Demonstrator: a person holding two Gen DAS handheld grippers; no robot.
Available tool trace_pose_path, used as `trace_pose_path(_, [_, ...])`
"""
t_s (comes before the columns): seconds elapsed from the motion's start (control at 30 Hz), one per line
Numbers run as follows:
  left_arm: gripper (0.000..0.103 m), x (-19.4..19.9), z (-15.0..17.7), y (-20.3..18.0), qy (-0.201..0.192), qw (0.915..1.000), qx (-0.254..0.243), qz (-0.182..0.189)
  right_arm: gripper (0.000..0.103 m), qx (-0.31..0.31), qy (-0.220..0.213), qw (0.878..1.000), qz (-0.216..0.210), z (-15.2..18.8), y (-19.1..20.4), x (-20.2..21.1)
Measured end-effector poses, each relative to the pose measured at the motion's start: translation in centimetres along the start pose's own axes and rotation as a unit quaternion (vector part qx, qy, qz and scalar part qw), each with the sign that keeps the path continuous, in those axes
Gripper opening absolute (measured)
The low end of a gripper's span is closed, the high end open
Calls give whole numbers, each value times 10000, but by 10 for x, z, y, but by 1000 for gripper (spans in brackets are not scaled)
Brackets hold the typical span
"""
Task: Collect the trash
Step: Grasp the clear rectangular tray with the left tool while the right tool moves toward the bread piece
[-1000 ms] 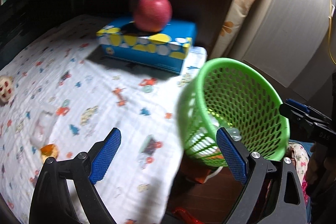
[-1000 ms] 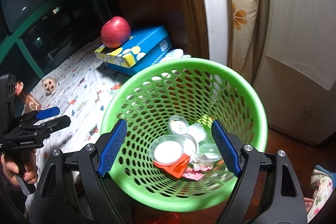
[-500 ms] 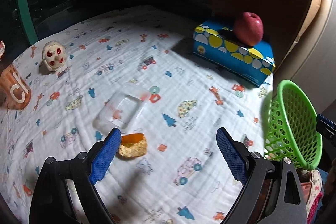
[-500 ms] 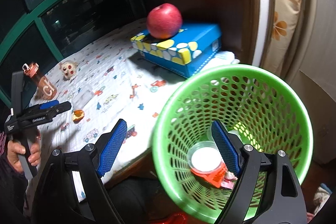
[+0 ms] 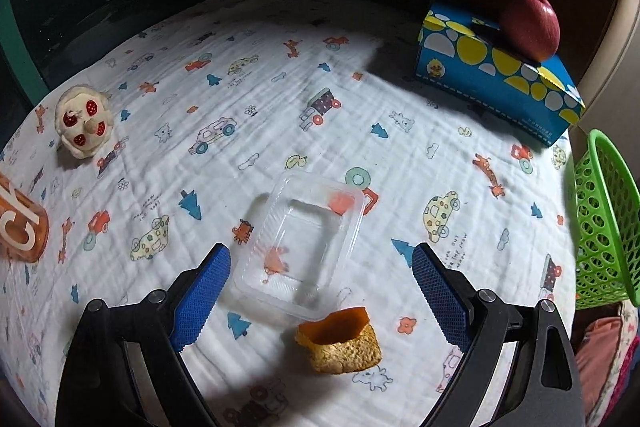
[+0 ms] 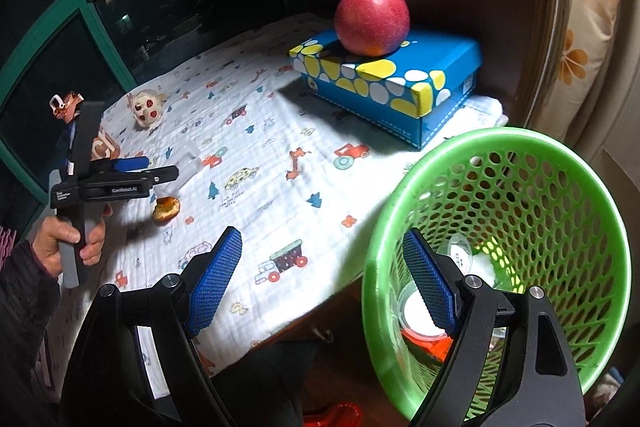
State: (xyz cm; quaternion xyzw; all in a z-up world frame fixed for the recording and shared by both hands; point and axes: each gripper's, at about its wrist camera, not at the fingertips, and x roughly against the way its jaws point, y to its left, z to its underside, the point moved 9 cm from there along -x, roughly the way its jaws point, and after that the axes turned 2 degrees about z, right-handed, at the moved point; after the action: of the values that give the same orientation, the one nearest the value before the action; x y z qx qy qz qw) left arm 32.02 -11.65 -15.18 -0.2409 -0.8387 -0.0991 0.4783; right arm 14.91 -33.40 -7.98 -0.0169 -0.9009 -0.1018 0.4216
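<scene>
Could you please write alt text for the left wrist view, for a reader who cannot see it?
Open blue-padded left tongs hover over a clear plastic tray and an orange peel piece on a cartoon-print white cloth. A red apple sits on a blue spotted box; a green mesh basket is at right.

Two wrist views angled down, both sharing the patterned tablecloth and green basket.

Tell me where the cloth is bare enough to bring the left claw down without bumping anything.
Bare cloth runs between the plush toy and the blue box, and between the clear tray and the green basket. It is crowded right ahead of the open left claw, where the tray nearly touches the orange peel.
</scene>
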Motion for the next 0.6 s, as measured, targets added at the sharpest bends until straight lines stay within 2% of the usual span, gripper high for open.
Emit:
trace_pose_path(0.4, [89, -33, -3, 13, 290, 9992, -182, 205, 82, 240, 271, 9992, -154, -2, 32, -30])
trace_pose_path(0.5, [80, -38, -3, 15, 296, 9990, -132, 315, 82, 295, 323, 9989, -192, -3, 39, -36])
trace_pose_path(0.57, [68, -41, -2, 17, 323, 9988, -68, 358, 82, 333, 349, 9986, -217, -3, 44, -39])
trace_pose_path(0.6, [65, -41, -2, 18, 306, 9988, -53, 385, 82, 356, 361, 9985, -230, -3, 46, -41])
